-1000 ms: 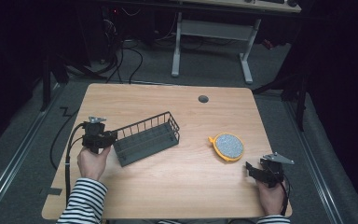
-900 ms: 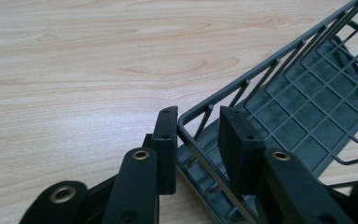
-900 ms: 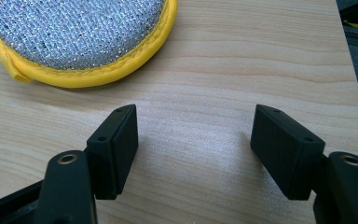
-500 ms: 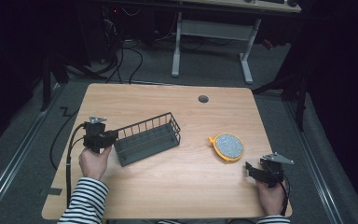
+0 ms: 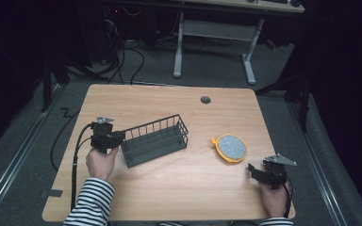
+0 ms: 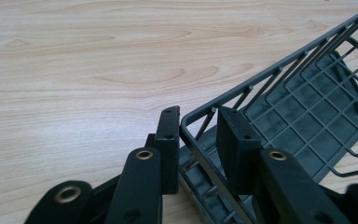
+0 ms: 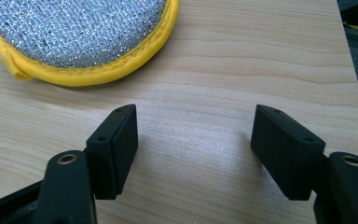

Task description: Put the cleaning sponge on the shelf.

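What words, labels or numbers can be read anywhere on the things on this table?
None: no readable text stands on anything here.
The wire basket is plain dark wire with no tag.
The round scouring pad with its yellow rim bears no print.
The wooden table has only grain and a small round hole.
The left gripper and right gripper carry no marking, only screw holes.

The wire basket [image 5: 155, 140] lies slantwise across the left middle of the bench [image 5: 169, 188], barring a straight path from the left tool [image 5: 118, 137], whose jaws are clamped over its near corner rim. The round scouring pad [image 5: 230, 148] sits right of centre, well apart from the basket, with bare wood between them. The right tool [image 5: 250, 168], jaws spread with nothing between them, has open bench up to the pad. The far strip holds a cable port [image 5: 205, 100].
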Tool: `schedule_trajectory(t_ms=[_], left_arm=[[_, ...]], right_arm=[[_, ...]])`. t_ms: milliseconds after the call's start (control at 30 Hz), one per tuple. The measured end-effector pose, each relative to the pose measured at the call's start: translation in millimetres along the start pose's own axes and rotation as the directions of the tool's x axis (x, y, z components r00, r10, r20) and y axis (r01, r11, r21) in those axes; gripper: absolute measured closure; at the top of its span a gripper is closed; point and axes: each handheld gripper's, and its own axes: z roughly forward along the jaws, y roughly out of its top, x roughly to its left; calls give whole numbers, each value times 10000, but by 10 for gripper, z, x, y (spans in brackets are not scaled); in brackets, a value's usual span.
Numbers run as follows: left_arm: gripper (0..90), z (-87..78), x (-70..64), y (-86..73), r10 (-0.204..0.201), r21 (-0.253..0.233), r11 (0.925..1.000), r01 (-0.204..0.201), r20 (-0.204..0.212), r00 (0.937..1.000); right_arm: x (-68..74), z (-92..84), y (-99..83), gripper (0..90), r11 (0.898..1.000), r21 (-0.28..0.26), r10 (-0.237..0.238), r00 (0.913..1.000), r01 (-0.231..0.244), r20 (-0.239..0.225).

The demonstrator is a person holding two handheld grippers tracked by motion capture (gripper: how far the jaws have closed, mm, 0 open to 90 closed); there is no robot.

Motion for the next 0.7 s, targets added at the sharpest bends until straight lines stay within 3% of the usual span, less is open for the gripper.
schedule_trajectory(t_ms=[200,500,700], left_arm=[[708,63,-78,40,36,0,10000,-36,186,9998],[710,153,-217,110,494,112,9987,-498,326,9982],[710,189,-295,121,558,92,9984,-563,522,9971]], right_arm=[[-1,0,0,319,10000,-1,3,10000,-3,-19],[0,0,0,318,10000,4,-2,10000,2,-17],[0,0,0,317,10000,2,-1,10000,1,-26]])
